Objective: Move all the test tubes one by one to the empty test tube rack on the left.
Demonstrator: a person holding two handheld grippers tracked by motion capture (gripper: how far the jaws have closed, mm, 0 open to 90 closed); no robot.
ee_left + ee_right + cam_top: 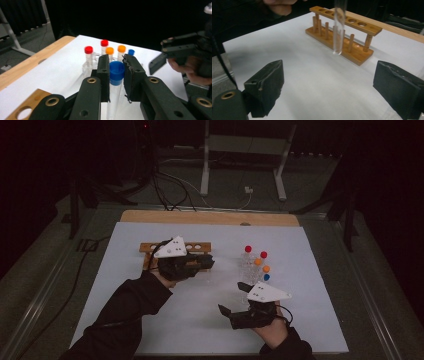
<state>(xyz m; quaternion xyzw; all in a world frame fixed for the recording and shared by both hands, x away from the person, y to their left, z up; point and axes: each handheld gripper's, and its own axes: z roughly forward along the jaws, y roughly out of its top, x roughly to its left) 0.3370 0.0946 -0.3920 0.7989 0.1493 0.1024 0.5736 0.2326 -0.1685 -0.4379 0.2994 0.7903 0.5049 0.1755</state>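
My left gripper (116, 65) is shut on a clear test tube with a blue cap (116, 72), gripping it just under the cap so the glass hangs down between the jaws. In the high view this gripper (209, 263) hovers just right of the wooden tube rack (150, 248). My right gripper (231, 297) stands wide open near the front of the mat with nothing in it. In the right gripper view the held tube (339, 30) hangs upright in front of the wooden rack (352, 47), far beyond the open jaws (329, 68).
A clear rack (248, 266) holds several tubes with red, orange and blue caps (109, 50) at the mat's right centre. The white mat (150, 320) covers a wooden table (210, 217). Cables and a stand's legs (280, 185) lie on the floor beyond.
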